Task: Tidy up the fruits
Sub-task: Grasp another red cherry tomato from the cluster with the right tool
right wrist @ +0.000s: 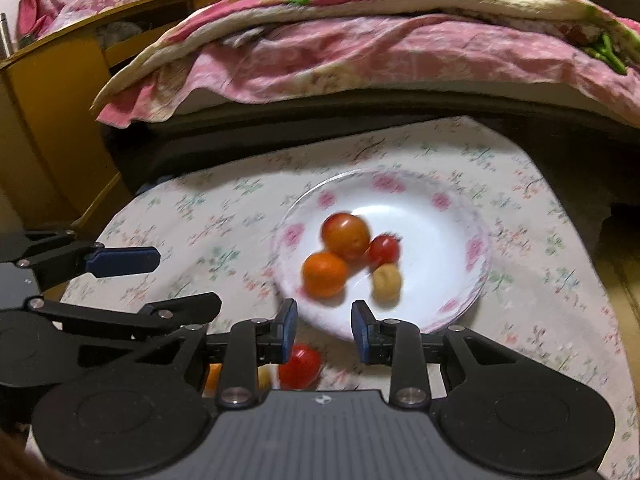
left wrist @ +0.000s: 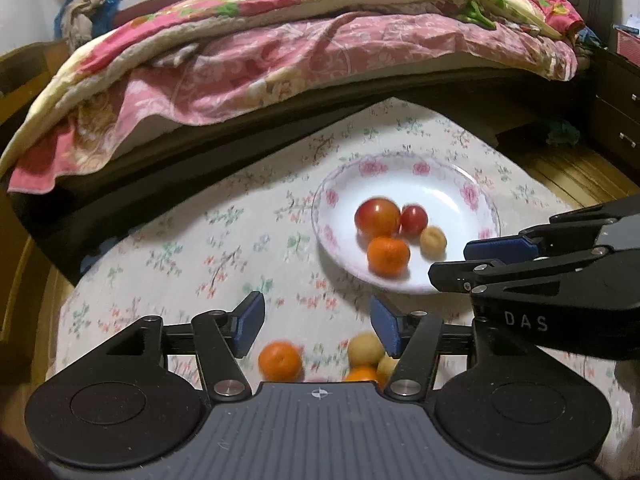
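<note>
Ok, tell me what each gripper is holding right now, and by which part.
Nothing is held. The left gripper and right gripper are both open, fingers apart and empty, above loose fruit on the cloth.

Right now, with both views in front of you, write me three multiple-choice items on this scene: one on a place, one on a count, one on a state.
1. Where does the plate rest?
A. on the flowered cloth
B. on the bed
C. on the wooden floor

2. How many fruits lie in the plate?
A. two
B. four
C. six

3. How do the jaws of the left gripper stand?
A. shut on an orange
B. shut on nothing
C. open, holding nothing

Key: 1 A, the flowered cloth lies all round the plate. 2 B, two red fruits, one orange and one pale fruit. 3 C, a clear gap separates the blue pads.
</note>
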